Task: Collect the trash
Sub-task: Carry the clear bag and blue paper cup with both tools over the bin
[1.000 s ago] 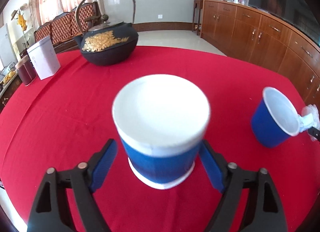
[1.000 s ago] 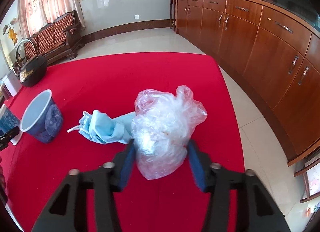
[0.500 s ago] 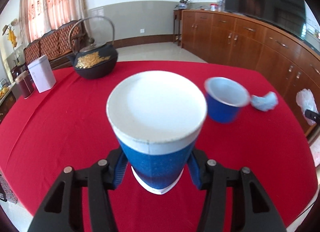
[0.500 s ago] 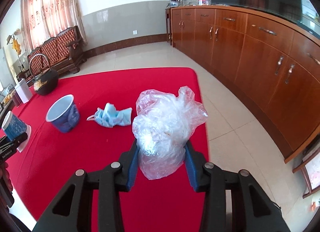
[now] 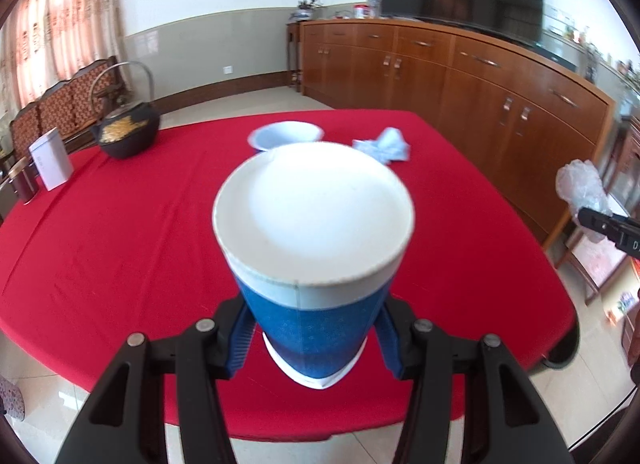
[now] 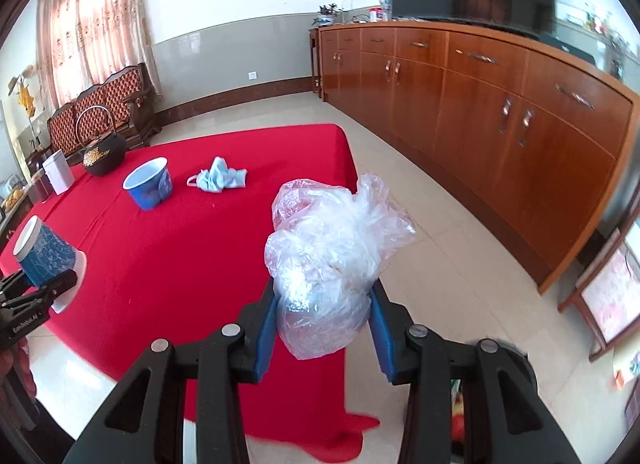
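My left gripper (image 5: 314, 338) is shut on a blue paper cup (image 5: 316, 312), held upside down above the near edge of the red table (image 5: 120, 224); it also shows in the right wrist view (image 6: 46, 254). My right gripper (image 6: 322, 328) is shut on a crumpled clear plastic bag (image 6: 332, 252), held off the table's right edge above the floor; the bag also shows in the left wrist view (image 5: 580, 184). A second blue cup (image 6: 148, 182) and a crumpled blue face mask (image 6: 218, 180) lie on the table.
A black iron teapot (image 5: 126, 132), a white box (image 5: 50, 162) and a dark red jar (image 5: 22, 186) stand at the table's far left. Wooden cabinets (image 6: 500, 124) line the right wall. Tiled floor (image 6: 440, 264) lies between table and cabinets.
Both grippers have pulled back and up from the table with their loads. The left gripper closed on the cup and lifted it. The bag now hangs past the table's edge.
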Available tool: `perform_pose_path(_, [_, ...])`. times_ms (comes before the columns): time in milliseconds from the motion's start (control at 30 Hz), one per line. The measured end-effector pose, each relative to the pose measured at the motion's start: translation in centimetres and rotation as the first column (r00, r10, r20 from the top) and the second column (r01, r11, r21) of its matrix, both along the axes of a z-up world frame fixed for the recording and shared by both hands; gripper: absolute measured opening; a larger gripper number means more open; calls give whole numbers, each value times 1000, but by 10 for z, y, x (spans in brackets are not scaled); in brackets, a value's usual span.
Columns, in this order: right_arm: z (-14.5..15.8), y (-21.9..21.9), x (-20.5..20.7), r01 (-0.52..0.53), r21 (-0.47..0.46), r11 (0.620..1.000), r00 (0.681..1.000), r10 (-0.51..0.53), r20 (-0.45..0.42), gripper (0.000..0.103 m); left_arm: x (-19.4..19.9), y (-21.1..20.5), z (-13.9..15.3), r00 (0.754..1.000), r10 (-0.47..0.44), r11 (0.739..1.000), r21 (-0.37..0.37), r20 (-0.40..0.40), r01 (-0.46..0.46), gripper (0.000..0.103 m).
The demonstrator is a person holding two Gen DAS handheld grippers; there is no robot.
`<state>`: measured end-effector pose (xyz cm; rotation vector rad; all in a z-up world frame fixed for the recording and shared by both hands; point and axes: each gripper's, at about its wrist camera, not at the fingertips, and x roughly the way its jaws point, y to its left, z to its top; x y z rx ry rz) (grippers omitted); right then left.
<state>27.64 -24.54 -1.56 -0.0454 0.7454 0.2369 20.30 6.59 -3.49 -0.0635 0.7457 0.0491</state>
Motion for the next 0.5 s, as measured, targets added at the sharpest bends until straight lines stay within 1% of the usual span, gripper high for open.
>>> perform_pose_path(200, [-8,-29,-43,40,-9,999,999,-40,-12,44,-9,-41,0,996,-88,996,-9,3,88,54])
perform_pose_path(500, [-10,-65,-76,111,-39,993,994,-111,-21,44,-12,-90,2,982,-189,982,-25,10,190,54])
